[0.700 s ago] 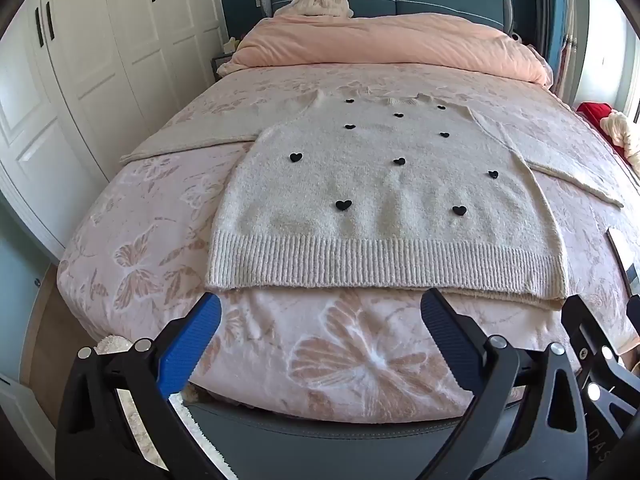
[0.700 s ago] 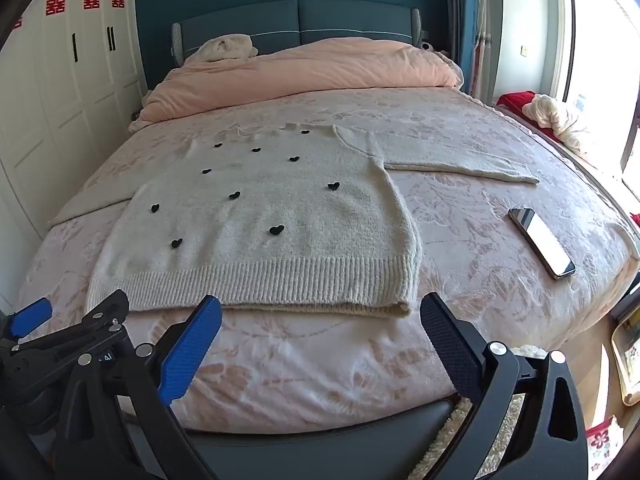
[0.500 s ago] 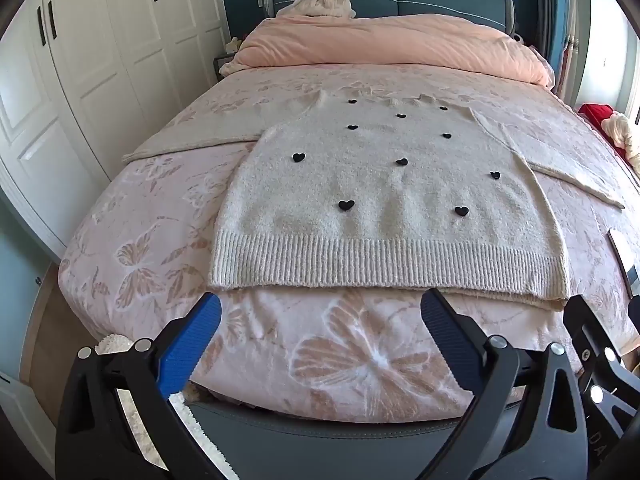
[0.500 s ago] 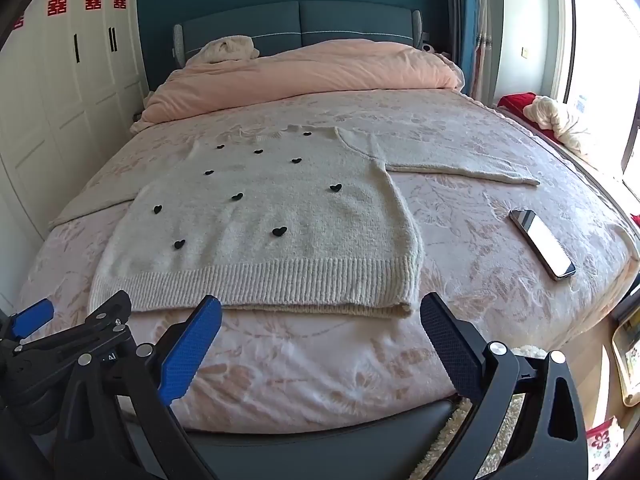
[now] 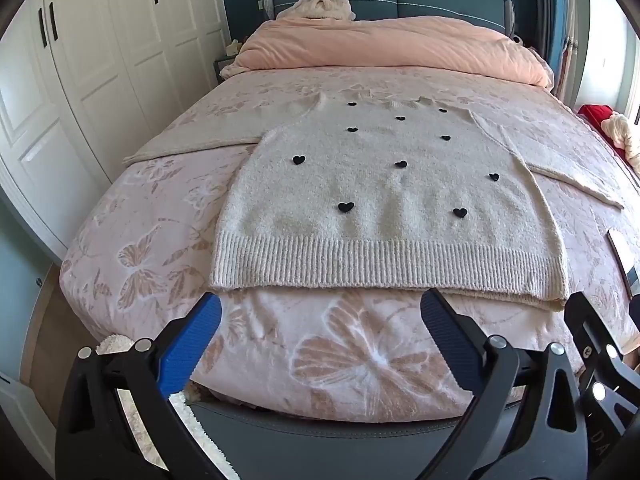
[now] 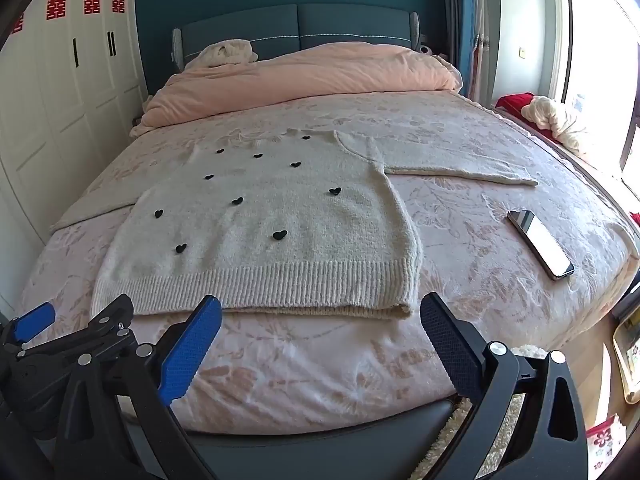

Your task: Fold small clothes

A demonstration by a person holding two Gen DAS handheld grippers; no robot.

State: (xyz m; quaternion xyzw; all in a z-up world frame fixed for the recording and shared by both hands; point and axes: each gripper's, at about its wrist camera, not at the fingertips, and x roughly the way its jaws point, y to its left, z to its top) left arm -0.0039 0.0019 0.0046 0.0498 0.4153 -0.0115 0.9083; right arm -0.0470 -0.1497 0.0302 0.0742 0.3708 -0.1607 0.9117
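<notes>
One cream sweater (image 5: 384,200) lies flat on the bed (image 5: 160,216), both grippers spread wide over the near edge.

The sweater is face up, its two sleeves stretched out to either side and its ribbed hem toward the cameras; ten small black hearts (image 5: 345,207) dot its front. The left gripper (image 5: 320,320) and the right gripper (image 6: 320,320) each hold their two fingers far apart with nothing between them, just short of the hem and not touching it. One phone (image 6: 540,243) lies on the bedspread right of the sweater, well apart from it. One pink duvet (image 6: 304,76) is bunched at the headboard.
</notes>
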